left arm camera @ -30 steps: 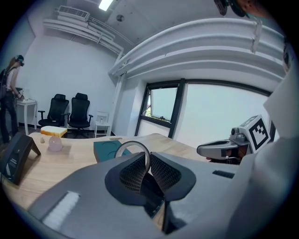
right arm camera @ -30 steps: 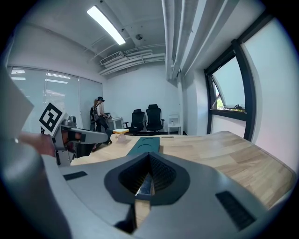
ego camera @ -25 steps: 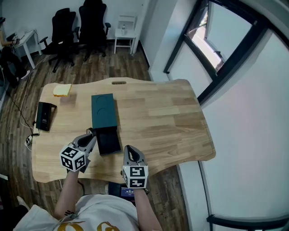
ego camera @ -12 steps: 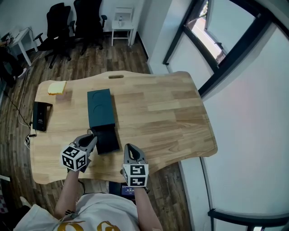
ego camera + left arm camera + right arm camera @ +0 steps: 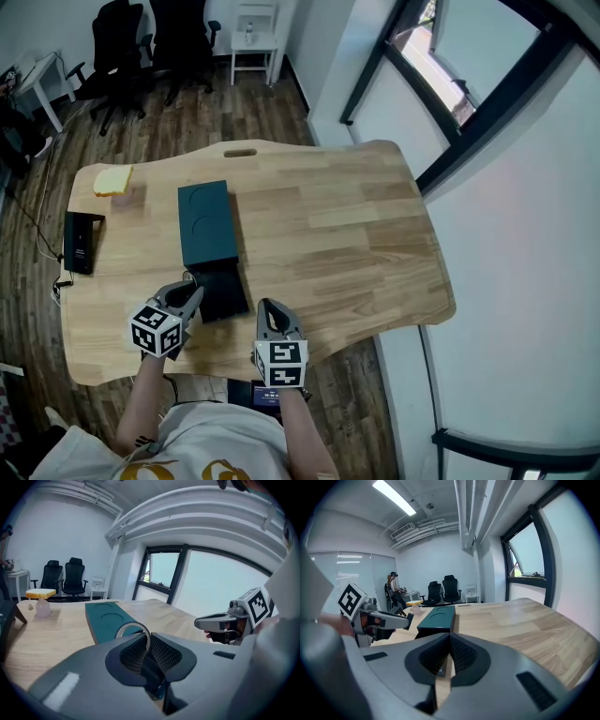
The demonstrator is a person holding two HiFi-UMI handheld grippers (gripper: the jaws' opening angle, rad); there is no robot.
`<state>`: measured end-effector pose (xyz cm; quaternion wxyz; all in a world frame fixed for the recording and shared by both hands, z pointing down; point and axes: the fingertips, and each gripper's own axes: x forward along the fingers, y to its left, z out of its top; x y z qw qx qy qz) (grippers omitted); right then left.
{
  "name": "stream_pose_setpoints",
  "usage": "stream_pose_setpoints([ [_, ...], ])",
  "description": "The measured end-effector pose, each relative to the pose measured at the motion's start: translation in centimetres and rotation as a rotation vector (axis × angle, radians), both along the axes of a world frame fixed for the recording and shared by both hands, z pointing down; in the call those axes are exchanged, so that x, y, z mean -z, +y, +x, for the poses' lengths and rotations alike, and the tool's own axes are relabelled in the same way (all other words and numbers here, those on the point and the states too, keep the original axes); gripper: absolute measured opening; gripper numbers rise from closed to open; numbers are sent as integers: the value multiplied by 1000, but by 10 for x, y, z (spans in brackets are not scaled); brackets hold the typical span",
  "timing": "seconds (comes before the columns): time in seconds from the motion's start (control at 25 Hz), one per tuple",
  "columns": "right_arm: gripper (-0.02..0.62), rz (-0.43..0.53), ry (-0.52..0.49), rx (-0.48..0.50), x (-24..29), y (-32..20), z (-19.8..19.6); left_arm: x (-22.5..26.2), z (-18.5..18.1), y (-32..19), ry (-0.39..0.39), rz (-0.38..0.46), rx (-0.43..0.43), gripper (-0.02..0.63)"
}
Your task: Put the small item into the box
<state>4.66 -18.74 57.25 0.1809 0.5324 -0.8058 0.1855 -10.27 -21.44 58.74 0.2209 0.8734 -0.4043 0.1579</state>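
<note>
A dark teal box (image 5: 208, 225) lies on the wooden table (image 5: 337, 234), its dark drawer (image 5: 221, 292) pulled out toward me. My left gripper (image 5: 190, 285) hovers at the drawer's near left corner, shut on a thin silver ring (image 5: 134, 629) that stands up between the pads (image 5: 161, 652). In the left gripper view the box (image 5: 105, 618) stretches ahead. My right gripper (image 5: 266, 310) sits just right of the drawer, jaws shut with nothing between them (image 5: 449, 648). The right gripper view also shows the box (image 5: 438, 616) and the left gripper (image 5: 382, 617).
A black device (image 5: 79, 242) lies at the table's left edge. A yellow sponge (image 5: 112, 180) and a small pinkish object (image 5: 131, 195) sit at the far left corner. Office chairs (image 5: 150, 42) stand beyond the table; a window wall (image 5: 450, 103) runs along the right.
The head view has shifted a little, so the table sits slightly differently in frame. Both grippers keep their places by the drawer; the left one still holds the ring.
</note>
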Motion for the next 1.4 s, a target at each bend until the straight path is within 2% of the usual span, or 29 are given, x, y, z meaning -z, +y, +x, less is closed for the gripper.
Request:
stream_pose_setpoints([
  [0.92, 5, -74, 25, -20, -38, -18, 24, -44, 31, -18, -51, -106, -117, 37],
  [1.16, 5, -66, 21, -21, -39, -27, 27, -52, 39, -22, -24, -157, -132, 37],
  [1.4, 5, -78, 21, -30, -42, -32, 35, -68, 46, -20, -60, -228, -168, 37],
])
